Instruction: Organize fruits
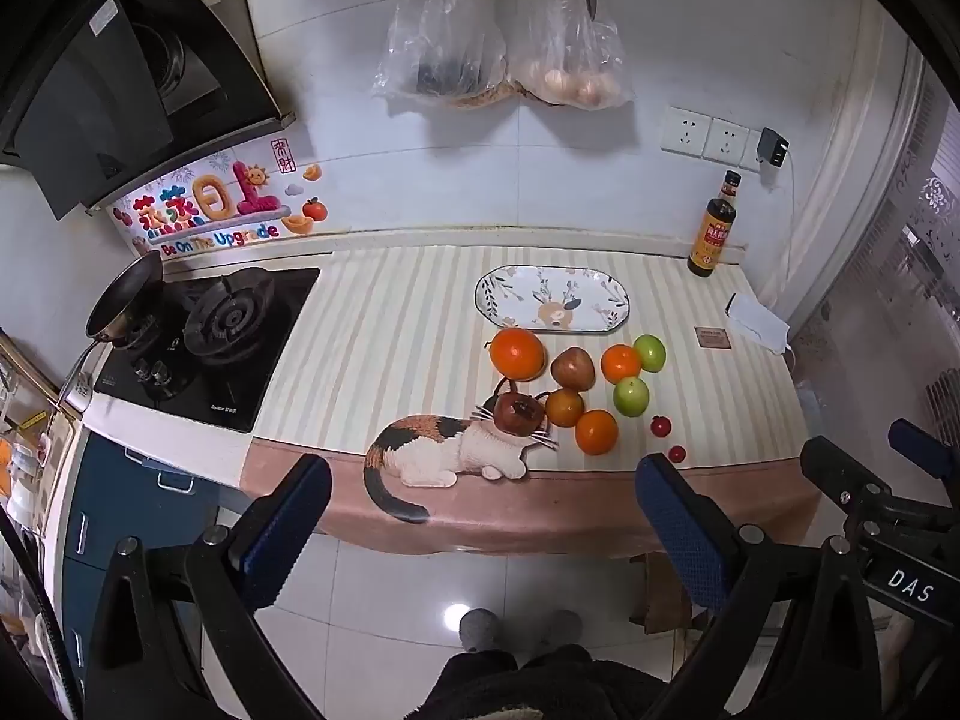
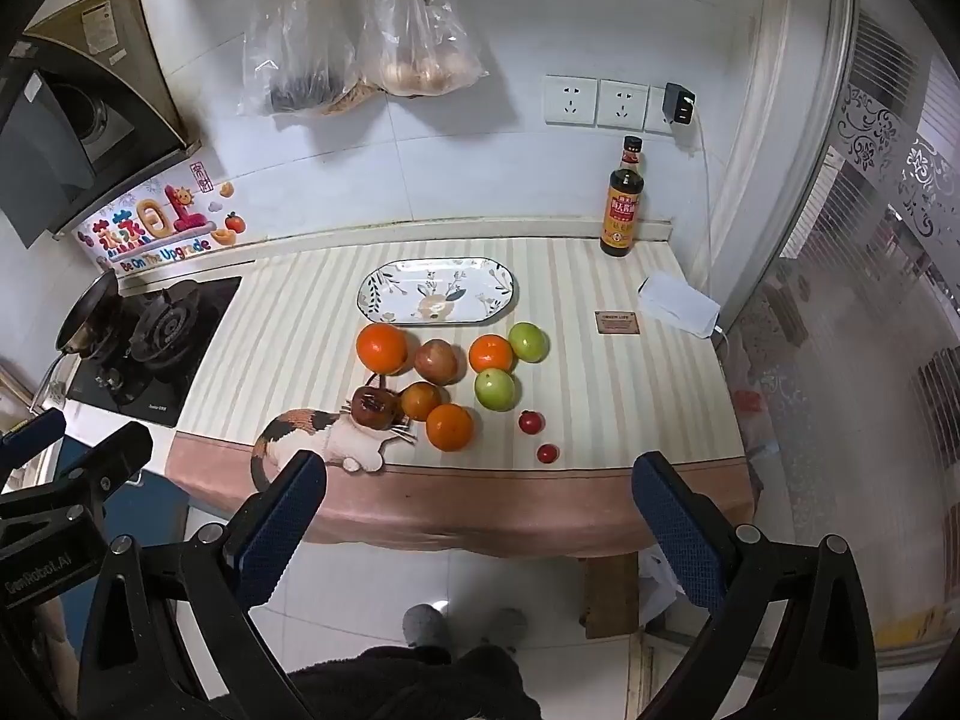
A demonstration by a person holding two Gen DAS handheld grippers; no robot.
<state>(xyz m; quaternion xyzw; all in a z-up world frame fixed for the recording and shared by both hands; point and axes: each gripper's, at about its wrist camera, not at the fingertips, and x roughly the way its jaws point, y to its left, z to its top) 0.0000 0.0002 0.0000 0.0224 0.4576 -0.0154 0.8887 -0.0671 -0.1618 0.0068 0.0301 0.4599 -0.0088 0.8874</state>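
Note:
An oval patterned plate (image 1: 552, 299) (image 2: 436, 290) lies empty on the striped counter mat. In front of it sits a cluster of fruit: a large orange (image 1: 516, 353) (image 2: 381, 348), smaller oranges (image 1: 596, 432) (image 2: 450, 426), two green apples (image 1: 631, 396) (image 2: 495, 389), a brownish apple (image 1: 573, 368) (image 2: 436, 361), a dark wrinkled fruit (image 1: 519, 413) (image 2: 374, 407) and two small red tomatoes (image 1: 660, 426) (image 2: 531, 422). My left gripper (image 1: 480, 516) and right gripper (image 2: 480, 510) are both open and empty, held off the counter's front edge, above the floor.
A gas stove (image 1: 210, 336) with a frying pan (image 1: 123, 303) is at the left. A dark sauce bottle (image 2: 622, 204) stands at the back right by the wall sockets (image 2: 600, 102). A white packet (image 2: 678, 303) lies at the right. Plastic bags (image 1: 504, 36) hang on the wall.

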